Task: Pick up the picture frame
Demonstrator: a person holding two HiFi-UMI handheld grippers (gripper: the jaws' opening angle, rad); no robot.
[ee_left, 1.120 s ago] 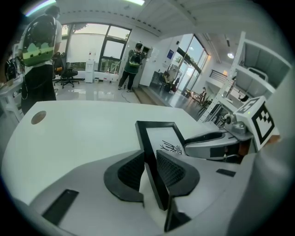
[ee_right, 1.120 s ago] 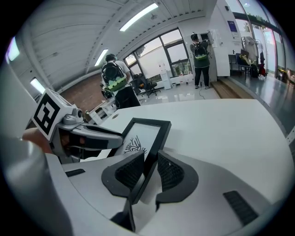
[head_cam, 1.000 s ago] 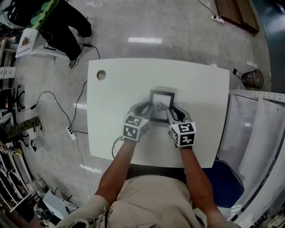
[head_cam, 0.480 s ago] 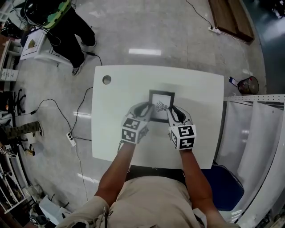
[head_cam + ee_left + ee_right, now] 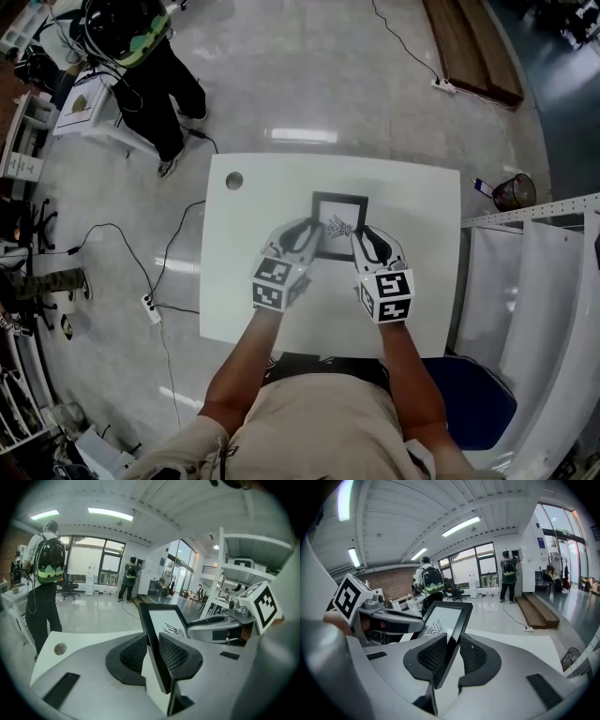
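The picture frame point(image 5: 337, 225) is black-edged with a white sheet and a small dark drawing. It hangs above the white table point(image 5: 422, 197), lifted off it. My left gripper point(image 5: 314, 234) is shut on the frame's left edge point(image 5: 152, 634), its ribbed pads pressing on both faces. My right gripper point(image 5: 359, 240) is shut on the frame's right edge point(image 5: 451, 641) in the same way. In the left gripper view the right gripper point(image 5: 220, 627) shows across the frame; in the right gripper view the left gripper point(image 5: 389, 620) shows likewise.
The table has a round hole point(image 5: 234, 180) at its far left corner. A person with a green backpack point(image 5: 141, 37) stands on the floor beyond the table. Cables and a power strip point(image 5: 148, 302) lie left of it; a blue seat point(image 5: 473, 394) sits near right.
Both grippers have risen together with the picture frame held between them; the table looks smaller and farther below in the head view. The grips are unchanged.
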